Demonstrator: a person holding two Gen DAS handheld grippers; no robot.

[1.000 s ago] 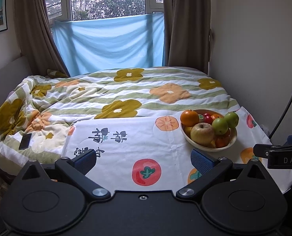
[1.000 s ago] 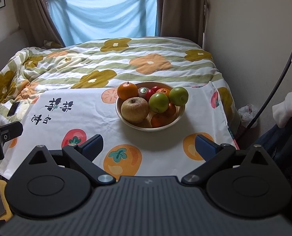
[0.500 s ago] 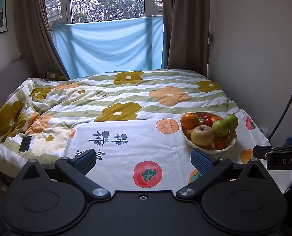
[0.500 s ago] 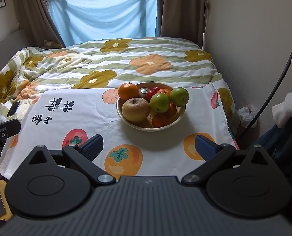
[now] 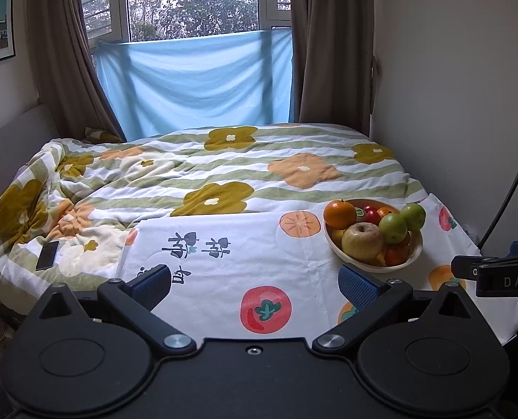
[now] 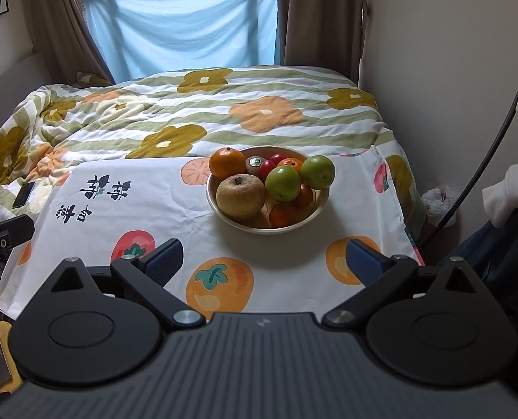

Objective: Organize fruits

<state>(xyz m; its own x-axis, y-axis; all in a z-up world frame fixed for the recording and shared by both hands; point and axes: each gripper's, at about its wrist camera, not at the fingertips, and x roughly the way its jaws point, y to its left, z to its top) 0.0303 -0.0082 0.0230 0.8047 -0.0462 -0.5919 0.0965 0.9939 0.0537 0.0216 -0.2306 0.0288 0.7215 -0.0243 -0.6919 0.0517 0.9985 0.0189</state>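
Note:
A cream bowl (image 6: pixel 295 225) heaped with fruit sits on a white persimmon-print cloth (image 6: pixel 175 206) on the bed. It holds a large yellow apple (image 6: pixel 239 195), an orange (image 6: pixel 227 163), two green apples (image 6: pixel 282 183), small red fruits and more oranges. The bowl also shows in the left wrist view (image 5: pixel 414 256), to the right. My right gripper (image 6: pixel 264 260) is open and empty, just short of the bowl. My left gripper (image 5: pixel 255 282) is open and empty over the cloth, left of the bowl.
A flowered quilt (image 5: pixel 224 174) covers the bed behind the cloth. A phone (image 5: pixel 47 255) lies on the quilt at the left. A wall runs close along the right side. A cable (image 6: pixel 482 167) hangs at the right. Curtains and a window are at the back.
The left wrist view has tilted upward a little, so the bed and bowl sit lower in it. The right gripper has edged slightly towards the bowl. Both stay open.

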